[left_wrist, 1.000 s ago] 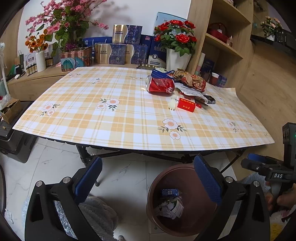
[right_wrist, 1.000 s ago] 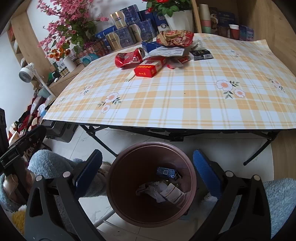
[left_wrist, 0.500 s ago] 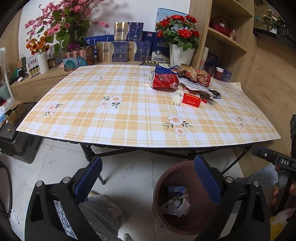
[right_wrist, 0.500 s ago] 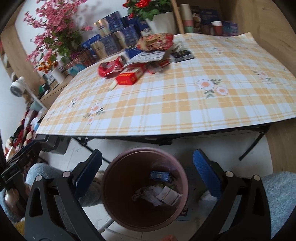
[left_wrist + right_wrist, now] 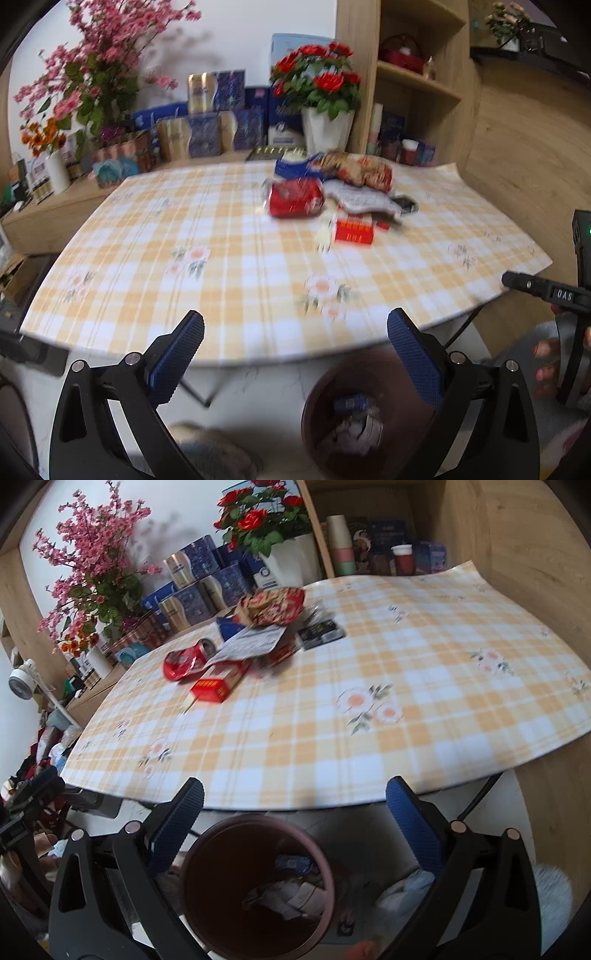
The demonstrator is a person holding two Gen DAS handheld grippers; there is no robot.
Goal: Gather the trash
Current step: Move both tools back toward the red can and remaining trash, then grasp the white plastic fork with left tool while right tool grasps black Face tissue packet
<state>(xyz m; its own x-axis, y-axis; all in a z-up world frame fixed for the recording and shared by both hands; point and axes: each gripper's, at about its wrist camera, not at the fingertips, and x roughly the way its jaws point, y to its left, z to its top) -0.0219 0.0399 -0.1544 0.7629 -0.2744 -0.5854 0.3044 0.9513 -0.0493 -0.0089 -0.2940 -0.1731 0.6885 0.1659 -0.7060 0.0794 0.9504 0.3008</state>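
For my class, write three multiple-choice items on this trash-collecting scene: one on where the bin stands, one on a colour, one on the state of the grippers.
1. Where does the brown bin stand?
A. On the table
B. On the floor beneath the table's near edge
C. On the shelf

2. What colour is the small box lying nearest the table's front edge?
A. Red
B. Green
C. White

3. What state are the left gripper and right gripper in?
A. Both shut on trash
B. One open, one shut
C. Both open and holding nothing

Answers:
1 B: the bin's rim shows below the tablecloth edge, on the pale floor.
2 A: the box is red with a gold mark, in front of the crushed red can.
3 C: each view shows the blue pads wide apart with nothing between them.
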